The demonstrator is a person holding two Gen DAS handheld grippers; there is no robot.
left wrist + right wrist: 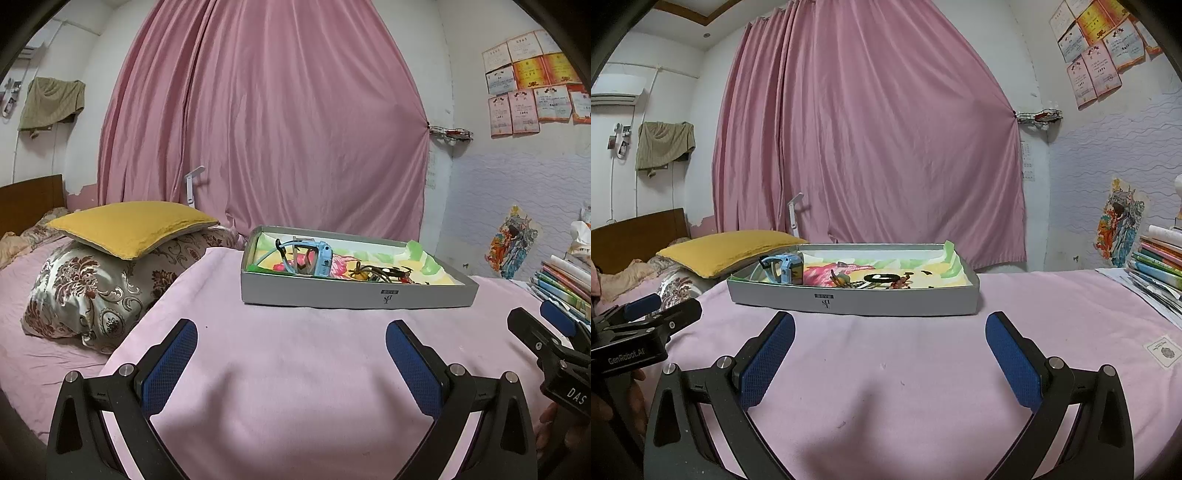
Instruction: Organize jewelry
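Pink cloth [886,369] bears shallow grey cardboard tray [905,303].

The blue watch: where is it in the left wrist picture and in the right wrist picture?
Left wrist: the blue watch stands at the left end of the grey box, centre of the picture.
Right wrist: blue watch, left end of the box, left of centre.
Shared landmark: pink curtain behind.
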